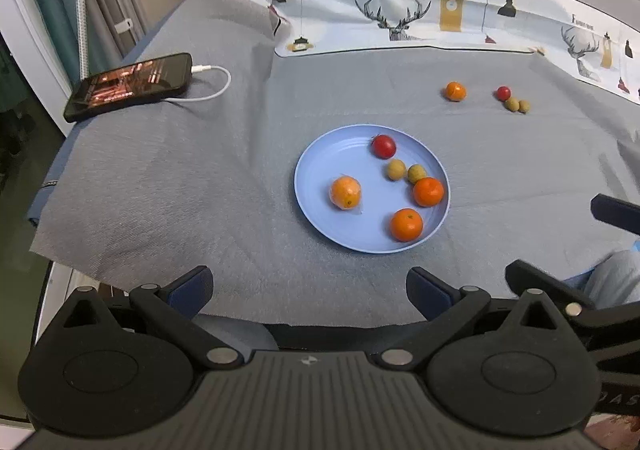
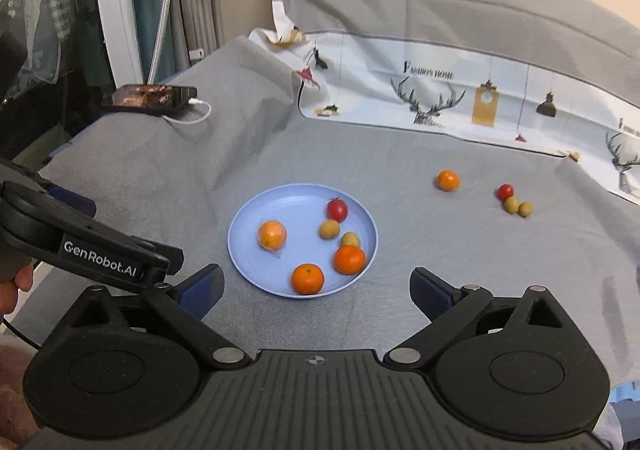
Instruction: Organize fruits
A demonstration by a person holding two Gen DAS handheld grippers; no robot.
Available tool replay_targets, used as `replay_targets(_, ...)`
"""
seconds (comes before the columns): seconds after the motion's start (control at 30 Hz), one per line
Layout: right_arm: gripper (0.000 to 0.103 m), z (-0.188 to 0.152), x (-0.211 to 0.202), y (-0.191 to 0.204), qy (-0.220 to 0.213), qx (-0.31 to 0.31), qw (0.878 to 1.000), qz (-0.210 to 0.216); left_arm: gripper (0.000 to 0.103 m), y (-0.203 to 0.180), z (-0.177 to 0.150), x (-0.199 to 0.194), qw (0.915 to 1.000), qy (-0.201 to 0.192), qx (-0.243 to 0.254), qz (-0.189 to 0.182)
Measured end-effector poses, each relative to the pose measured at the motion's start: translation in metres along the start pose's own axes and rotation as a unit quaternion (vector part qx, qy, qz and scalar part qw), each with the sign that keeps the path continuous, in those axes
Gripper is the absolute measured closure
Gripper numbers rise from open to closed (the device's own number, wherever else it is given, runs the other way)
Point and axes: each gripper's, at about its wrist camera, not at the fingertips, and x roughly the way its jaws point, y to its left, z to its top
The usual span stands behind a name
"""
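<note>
Right claw (image 2: 316,292) and left claw (image 1: 309,292), both spread and empty, above blue plate (image 2: 244,254). Loose mandarin (image 2: 447,180) beyond on the grey cloth: light, soft-skinned, likely to roll; grip across its middle.

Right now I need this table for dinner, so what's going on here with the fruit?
A person is sorting fruit with two handheld grippers. The blue plate already holds three oranges, a tomato and two small brown fruits. One orange, a tomato and two brown fruits wait on the grey cloth. The left gripper and right gripper are both open and empty.
</note>
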Motion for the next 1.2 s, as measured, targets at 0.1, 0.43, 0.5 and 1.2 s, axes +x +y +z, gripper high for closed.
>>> replay_targets(0.1,0.003,-0.005,-0.012,-0.002,-0.011,0.000,1.000,-0.005,0.000,-0.002,-0.005,-0.006,1.0000,-0.003,-0.002,0.000)
replay_targets(0.43,0.001,-0.009,-0.027,-0.004,-0.030,0.003,1.000,-0.007,0.000,-0.006,-0.010,-0.022,0.9998,-0.019,-0.003,0.008)
replay_targets(0.5,0.001,-0.010,-0.027,-0.003,-0.030,0.003,1.000,-0.005,0.000,-0.006,-0.010,-0.023,0.9998,-0.018,-0.001,0.009)
replay_targets(1.2,0.001,-0.009,-0.021,-0.001,-0.019,0.005,1.000,-0.007,0.000,-0.004,-0.010,-0.020,0.9998,-0.016,-0.001,0.010)
